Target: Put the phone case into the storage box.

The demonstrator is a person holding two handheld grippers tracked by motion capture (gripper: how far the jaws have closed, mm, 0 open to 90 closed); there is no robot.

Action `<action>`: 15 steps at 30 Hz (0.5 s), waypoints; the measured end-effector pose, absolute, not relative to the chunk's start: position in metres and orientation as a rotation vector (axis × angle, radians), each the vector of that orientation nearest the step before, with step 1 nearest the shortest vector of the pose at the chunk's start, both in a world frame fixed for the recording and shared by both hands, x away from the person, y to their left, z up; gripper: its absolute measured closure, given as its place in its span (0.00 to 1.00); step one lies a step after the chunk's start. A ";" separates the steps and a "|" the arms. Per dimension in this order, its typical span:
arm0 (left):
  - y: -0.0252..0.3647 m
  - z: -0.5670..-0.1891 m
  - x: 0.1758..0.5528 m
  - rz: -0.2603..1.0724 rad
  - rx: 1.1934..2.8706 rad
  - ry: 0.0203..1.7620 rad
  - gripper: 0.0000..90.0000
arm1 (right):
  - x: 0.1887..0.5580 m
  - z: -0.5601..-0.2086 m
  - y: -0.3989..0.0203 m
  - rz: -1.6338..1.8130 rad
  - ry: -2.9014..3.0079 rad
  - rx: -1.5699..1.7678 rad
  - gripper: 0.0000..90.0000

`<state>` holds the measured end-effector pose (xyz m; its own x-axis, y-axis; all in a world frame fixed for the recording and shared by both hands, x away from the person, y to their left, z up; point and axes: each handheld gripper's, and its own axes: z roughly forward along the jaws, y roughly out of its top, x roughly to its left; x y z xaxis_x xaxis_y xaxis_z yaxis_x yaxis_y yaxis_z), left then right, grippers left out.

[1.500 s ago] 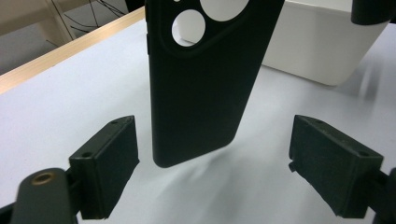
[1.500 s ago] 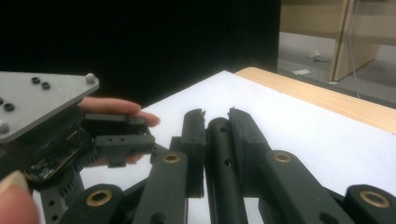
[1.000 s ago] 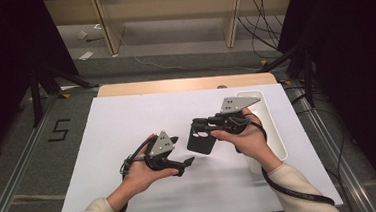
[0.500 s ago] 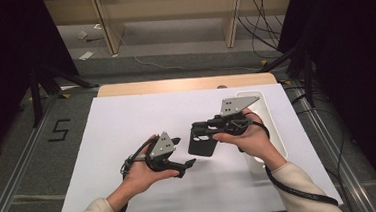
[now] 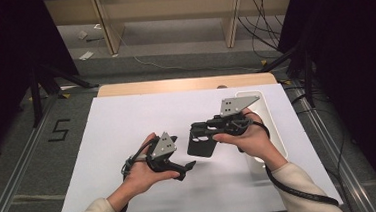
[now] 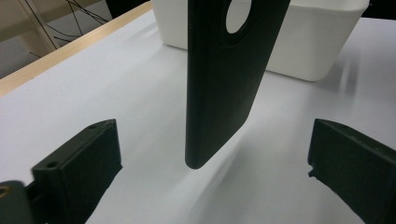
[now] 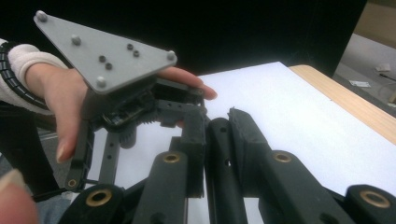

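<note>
The right gripper (image 5: 200, 135) has its fingers (image 7: 194, 140) closed on the edge of a black phone case (image 5: 201, 144), which hangs upright just above the white surface (image 5: 127, 120), its round camera hole uppermost. The left gripper (image 5: 183, 167) sits near it, pointing at the case, its fingers (image 6: 79, 163) spread wide with the case's lower end between them but apart from both. A white bin (image 5: 272, 125) stands just beyond the right hand (image 5: 246, 139), its contents hard to tell.
</note>
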<state>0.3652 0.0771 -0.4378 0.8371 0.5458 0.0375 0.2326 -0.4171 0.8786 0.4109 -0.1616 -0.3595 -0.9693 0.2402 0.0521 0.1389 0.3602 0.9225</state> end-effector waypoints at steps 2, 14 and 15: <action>0.077 -0.439 0.365 0.391 2.015 0.577 0.00 | 0.410 -0.359 -0.161 1.692 2.517 0.344 0.86; 0.075 -0.441 0.365 0.379 2.023 0.564 0.04 | 0.405 -0.357 -0.154 1.719 2.534 0.314 0.86; 0.075 -0.441 0.365 0.375 2.023 0.563 0.06 | 0.405 -0.357 -0.154 1.720 2.534 0.312 0.86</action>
<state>0.3651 0.0752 -0.4412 0.8459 0.5323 0.0324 0.2349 -0.4264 0.8735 0.4051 -0.1537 -0.3570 -0.9775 0.2020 0.0612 0.1316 0.3561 0.9251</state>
